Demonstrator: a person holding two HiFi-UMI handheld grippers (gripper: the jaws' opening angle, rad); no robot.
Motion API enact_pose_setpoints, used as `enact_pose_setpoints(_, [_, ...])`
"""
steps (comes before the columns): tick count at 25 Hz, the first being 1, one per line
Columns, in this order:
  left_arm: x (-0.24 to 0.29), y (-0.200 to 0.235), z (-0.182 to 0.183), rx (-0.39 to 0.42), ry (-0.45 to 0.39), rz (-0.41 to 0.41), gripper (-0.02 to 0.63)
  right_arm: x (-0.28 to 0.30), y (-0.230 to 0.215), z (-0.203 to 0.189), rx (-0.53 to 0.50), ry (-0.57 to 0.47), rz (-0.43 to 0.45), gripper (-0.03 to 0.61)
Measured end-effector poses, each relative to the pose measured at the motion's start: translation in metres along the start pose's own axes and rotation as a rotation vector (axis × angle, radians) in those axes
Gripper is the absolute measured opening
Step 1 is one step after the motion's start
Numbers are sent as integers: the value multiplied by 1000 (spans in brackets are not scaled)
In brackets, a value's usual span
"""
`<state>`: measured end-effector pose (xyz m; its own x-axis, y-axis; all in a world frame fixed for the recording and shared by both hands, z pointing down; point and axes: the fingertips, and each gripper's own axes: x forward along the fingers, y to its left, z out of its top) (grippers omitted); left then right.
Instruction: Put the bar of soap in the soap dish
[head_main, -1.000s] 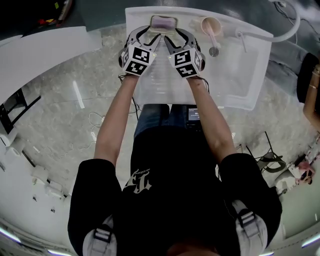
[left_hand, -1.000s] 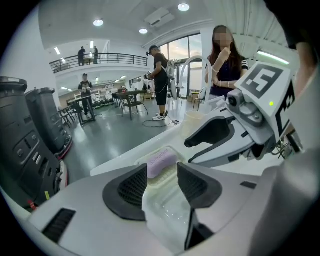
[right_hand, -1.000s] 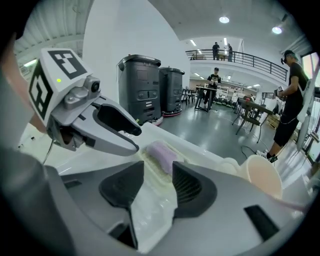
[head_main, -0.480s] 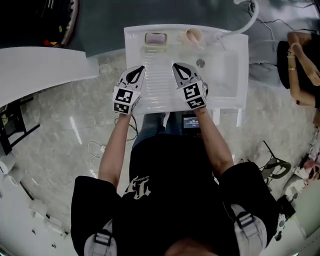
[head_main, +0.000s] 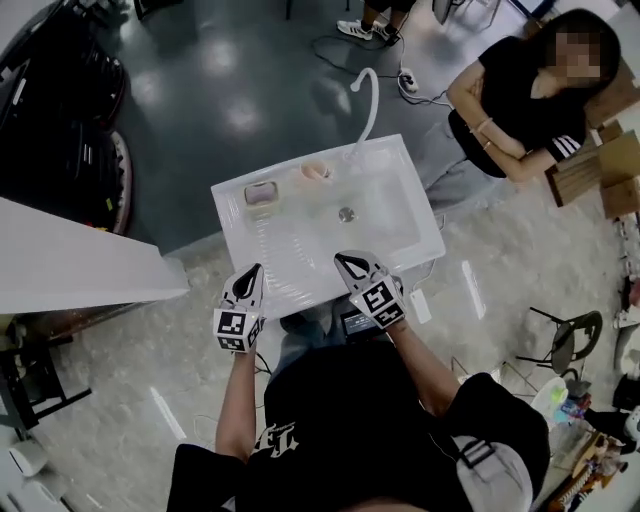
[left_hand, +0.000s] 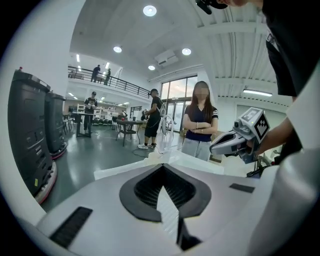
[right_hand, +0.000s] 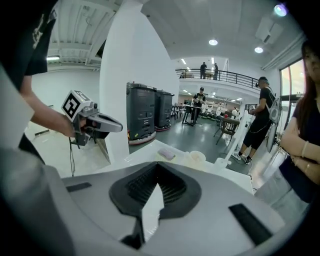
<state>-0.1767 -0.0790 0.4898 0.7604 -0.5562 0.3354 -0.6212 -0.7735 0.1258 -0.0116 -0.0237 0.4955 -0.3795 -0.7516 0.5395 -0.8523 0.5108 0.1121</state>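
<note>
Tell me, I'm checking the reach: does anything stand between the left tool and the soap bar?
Nothing visible. The soap bar lies in the soap dish at the far rim of the sink; only bare sink surface lies between it and the left tool. The cup stands aside.

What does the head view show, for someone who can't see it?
A person holds the left gripper and right gripper, jaws shut, at a sink's near edge. The soap lies in the dish at its far rim.

A pale lilac, rectangular bar of soap (head_main: 261, 192) is seen lying flat inside the soap dish (head_main: 262, 205); the dish is set at the sink's (head_main: 300, 250) far left corner.
</note>
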Motion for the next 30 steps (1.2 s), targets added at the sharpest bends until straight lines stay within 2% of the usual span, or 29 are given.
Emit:
enact_pose_setpoints(4, [-11, -19, 14, -19, -35, 10, 9, -36, 0, 2, 39, -29, 4, 8])
enact_pose_setpoints(10, [-8, -62, 36, -32, -85, 19, 9, -78, -25, 11, 80, -118, 0, 8])
enact_pose_setpoints(15, [8, -99, 45, 2, -80, 56, 9, -98, -50, 5, 74, -159, 38, 8])
enact_pose_setpoints(19, [19, -138, 47, 24, -73, 73, 9, -120, -73, -12, 58, -174, 61, 8])
enact_pose_setpoints(24, [28, -178, 45, 2, -76, 97, 9, -149, -101, -33, 59, -193, 68, 8])
enact_pose_setpoints(30, [21, -216, 39, -26, -87, 132, 8, -177, -102, -57, 47, -202, 100, 8])
